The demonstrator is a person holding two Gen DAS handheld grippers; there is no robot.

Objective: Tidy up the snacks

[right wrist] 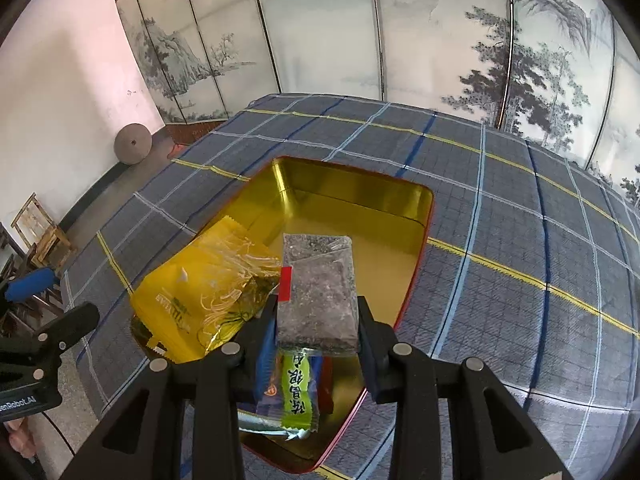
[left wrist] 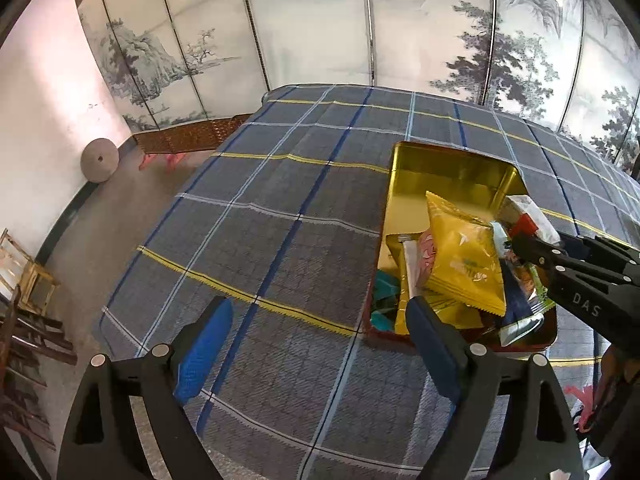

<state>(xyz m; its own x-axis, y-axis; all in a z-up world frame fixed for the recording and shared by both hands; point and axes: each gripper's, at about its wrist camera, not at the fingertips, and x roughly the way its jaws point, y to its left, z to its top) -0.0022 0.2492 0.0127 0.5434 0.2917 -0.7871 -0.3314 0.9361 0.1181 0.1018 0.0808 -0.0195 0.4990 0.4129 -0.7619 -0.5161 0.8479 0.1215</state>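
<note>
A red tin with a gold inside (left wrist: 448, 176) (right wrist: 360, 196) stands on the plaid tablecloth. In it lie a yellow packet (left wrist: 464, 264) (right wrist: 208, 292), a green packet (right wrist: 296, 392), teal pieces (left wrist: 384, 292) and other wrappers. My right gripper (right wrist: 318, 320) is over the tin's near end, shut on a clear packet of dark grey snack (right wrist: 320, 292) with a red tab; in the left wrist view this packet (left wrist: 524, 216) shows at the tip of the right gripper (left wrist: 520, 240). My left gripper (left wrist: 320, 340) hangs open over bare cloth left of the tin, nothing between its blue pads (left wrist: 204, 344).
The plaid cloth (left wrist: 280, 208) covers the whole table, whose left edge drops to the floor. A painted folding screen (left wrist: 320, 20) stands behind it. A round stone disc (left wrist: 100, 160) leans on the wall, and wooden chairs (left wrist: 32, 280) stand at far left.
</note>
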